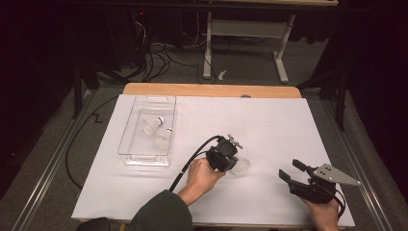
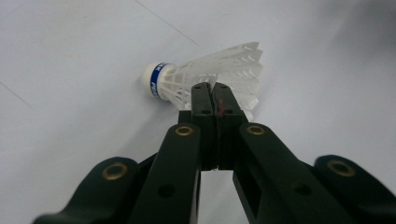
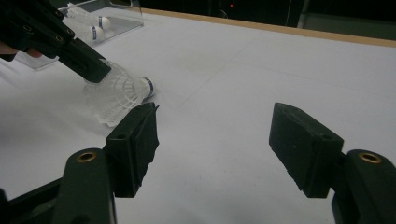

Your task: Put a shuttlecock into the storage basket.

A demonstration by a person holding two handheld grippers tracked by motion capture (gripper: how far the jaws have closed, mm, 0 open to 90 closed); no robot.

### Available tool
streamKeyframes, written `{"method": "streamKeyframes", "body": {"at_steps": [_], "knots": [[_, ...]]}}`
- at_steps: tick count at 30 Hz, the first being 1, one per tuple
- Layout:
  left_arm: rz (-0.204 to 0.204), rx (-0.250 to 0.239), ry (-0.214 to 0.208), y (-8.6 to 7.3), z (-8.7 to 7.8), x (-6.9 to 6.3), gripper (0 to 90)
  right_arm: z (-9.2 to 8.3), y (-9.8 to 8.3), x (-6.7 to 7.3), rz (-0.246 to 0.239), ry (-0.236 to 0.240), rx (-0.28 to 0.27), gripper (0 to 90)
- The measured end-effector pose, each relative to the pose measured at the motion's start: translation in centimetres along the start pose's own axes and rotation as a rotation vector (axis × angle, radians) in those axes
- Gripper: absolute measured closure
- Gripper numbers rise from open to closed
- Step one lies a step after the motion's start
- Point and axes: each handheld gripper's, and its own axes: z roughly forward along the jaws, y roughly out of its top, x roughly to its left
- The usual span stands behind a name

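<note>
A white feather shuttlecock point(image 1: 242, 166) with a blue band on its cork lies near the middle of the white sheet. My left gripper point(image 1: 232, 162) comes at it from the left, shut on the feather skirt. In the left gripper view the jaws meet on the feathers point(image 2: 233, 70), with the left gripper point(image 2: 212, 93) above the skirt and the cork point(image 2: 156, 79) pointing left. My right gripper point(image 1: 291, 171) rests at the front right, open and holding nothing. The right gripper view shows the right gripper point(image 3: 215, 121) open above bare sheet and the shuttlecock point(image 3: 119, 91) at its left.
A clear plastic tray point(image 1: 144, 159) stands at the left of the sheet and holds two more shuttlecocks point(image 1: 152, 126) point(image 1: 163, 139). A black cable point(image 1: 190, 161) trails from the left gripper. The table's wooden edge point(image 1: 211, 89) runs along the far side.
</note>
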Motion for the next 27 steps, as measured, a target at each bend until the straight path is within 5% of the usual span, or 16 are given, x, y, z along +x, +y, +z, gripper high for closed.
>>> {"method": "streamKeyframes", "body": {"at_steps": [27], "knots": [[-0.024,-0.055,-0.034,-0.3,-2.8,1.6,90.0,0.0,0.0,0.0,0.002,0.006,0.002,33.1]]}}
